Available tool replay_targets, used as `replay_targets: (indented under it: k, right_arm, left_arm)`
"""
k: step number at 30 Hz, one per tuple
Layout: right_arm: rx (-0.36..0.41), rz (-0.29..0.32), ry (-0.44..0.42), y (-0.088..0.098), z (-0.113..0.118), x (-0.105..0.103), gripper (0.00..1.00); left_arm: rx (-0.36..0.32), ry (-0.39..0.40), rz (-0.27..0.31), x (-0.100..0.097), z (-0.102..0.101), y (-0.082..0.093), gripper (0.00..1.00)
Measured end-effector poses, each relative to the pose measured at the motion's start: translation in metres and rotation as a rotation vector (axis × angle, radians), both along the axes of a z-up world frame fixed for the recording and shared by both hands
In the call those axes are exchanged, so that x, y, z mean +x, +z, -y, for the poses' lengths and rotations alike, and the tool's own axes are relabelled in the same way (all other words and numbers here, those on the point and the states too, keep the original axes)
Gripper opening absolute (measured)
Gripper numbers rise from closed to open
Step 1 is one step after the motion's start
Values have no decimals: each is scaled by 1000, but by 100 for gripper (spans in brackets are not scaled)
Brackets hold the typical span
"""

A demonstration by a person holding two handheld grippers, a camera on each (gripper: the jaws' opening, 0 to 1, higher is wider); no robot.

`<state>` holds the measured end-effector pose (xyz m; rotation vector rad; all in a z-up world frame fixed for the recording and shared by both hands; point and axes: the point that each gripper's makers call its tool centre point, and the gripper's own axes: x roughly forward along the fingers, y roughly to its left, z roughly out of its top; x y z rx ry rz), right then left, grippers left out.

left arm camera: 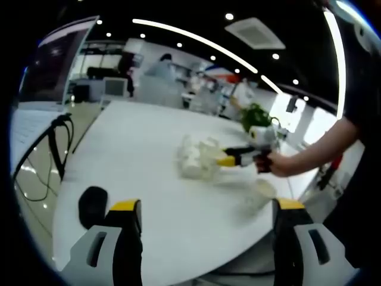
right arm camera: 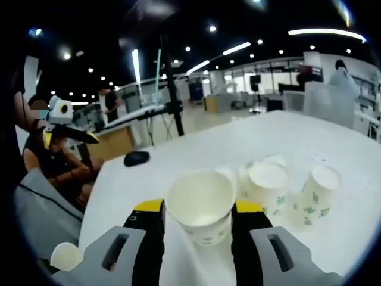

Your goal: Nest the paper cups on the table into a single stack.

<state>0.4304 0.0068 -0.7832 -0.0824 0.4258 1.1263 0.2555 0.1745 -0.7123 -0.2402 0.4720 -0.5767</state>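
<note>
Several white paper cups with green print stand close together on the white table (left arm camera: 137, 137); in the left gripper view they form a cluster (left arm camera: 195, 158) at mid-table. My right gripper (right arm camera: 199, 210) is shut on one cup (right arm camera: 201, 205), held mouth-up and tilted toward the camera, just in front of two other upright cups (right arm camera: 268, 185) (right arm camera: 317, 192). In the left gripper view the right gripper (left arm camera: 222, 159) reaches into the cluster from the right, with a hand (left arm camera: 275, 164) behind it. My left gripper (left arm camera: 207, 217) hangs open and empty over the table's near edge, well short of the cups.
A black mouse (left arm camera: 92, 205) (right arm camera: 137, 158) lies on the table near its edge. A pale cup-like shape (left arm camera: 260, 193) rests near the right edge. A potted plant (left arm camera: 256, 116) stands at the far side. The left gripper (right arm camera: 66, 136) appears far left, by a seated person.
</note>
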Motion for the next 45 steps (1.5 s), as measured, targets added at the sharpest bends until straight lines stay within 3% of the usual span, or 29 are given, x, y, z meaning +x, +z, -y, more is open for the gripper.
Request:
replay_targets:
  k: [32, 45]
  right_arm:
    - [28, 33, -19, 35, 27, -18, 40]
    - [101, 78, -25, 79, 34, -27, 40]
  left_arm:
    - [-17, -16, 34, 0, 12, 9, 91]
    - [-11, -24, 62, 5, 16, 15, 92]
